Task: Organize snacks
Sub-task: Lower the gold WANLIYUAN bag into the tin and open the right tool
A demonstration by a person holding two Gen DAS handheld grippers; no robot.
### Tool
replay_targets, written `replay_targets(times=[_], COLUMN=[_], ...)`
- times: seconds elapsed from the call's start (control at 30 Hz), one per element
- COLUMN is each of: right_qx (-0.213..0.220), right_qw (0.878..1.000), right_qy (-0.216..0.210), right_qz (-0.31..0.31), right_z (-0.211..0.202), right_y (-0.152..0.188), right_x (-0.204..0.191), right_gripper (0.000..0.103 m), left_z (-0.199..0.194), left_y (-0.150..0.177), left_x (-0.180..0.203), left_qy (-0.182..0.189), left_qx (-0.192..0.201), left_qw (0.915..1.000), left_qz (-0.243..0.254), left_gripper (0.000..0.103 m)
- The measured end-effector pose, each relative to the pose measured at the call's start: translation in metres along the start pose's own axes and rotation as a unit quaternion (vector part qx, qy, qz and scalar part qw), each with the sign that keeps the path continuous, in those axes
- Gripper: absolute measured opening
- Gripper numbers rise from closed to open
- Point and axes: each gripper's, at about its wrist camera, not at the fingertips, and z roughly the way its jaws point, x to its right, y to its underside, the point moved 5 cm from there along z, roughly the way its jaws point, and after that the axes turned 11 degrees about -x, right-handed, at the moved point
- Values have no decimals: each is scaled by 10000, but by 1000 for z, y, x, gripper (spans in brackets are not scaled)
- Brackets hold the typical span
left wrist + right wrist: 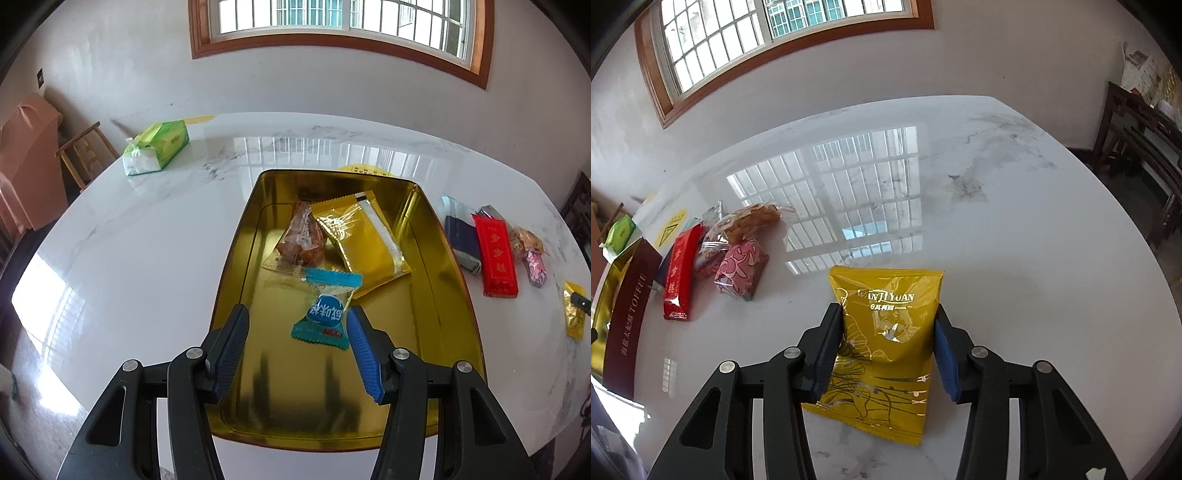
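Note:
A gold tin [454,295] sits on the white marble table; it holds a brown snack [301,236], a yellow packet [365,243] and a blue candy packet [325,314]. My left gripper [297,325] is open above the tin, its fingers either side of the blue candy, which lies loose. In the right wrist view a yellow snack packet [886,343] lies on the table between the fingers of my right gripper [888,325]; both pads touch its sides. The tin's edge [605,295] shows at far left.
Loose snacks lie right of the tin: a red packet [495,254], a dark blue packet [460,236], a pink one [535,266]; they show in the right view too [681,273]. A green tissue pack [157,149] stands at far left. Wooden chairs [1137,140] stand beyond the table.

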Motion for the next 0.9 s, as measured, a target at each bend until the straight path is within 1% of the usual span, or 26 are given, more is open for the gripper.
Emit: replay_targets(times=[0.1,0.23,0.4,0.5,0.6,0.73,0.9], right_qx=[41,103,201,226,202,80,-164], right_qw=[10000,9997,9974,9937,9874,9738,9576], right_qy=[-38,-193,-498,-827,-1242,-1786,-2204], right_qz=[-46,-128,-478,-719,-964,-1408,-1847], right_z=[-6,-18,-36,-46,-55,-63,-60], right_y=[-3,-4,-13,-18,-19,-19,-12], right_x=[-2,-16,-53,-86,-130,-197,-268], right_gripper=[43,43,43,43,43,43,43], left_z=[-1,-2,-5,-9,-13,-16,-18], left_y=[4,7,8,8,8,10,12], left_x=[-3,-3,-2,0,0,-2,-7], left_qy=[11,-3,75,88,160,287,263], left_qx=[4,-20,-9,14,1,-27,-53], left_qw=[10000,10000,10000,10000,9999,9996,9996], left_qz=[-7,9,-27,11,-7,-65,-84], left_gripper=[56,56,56,56,56,56,56])
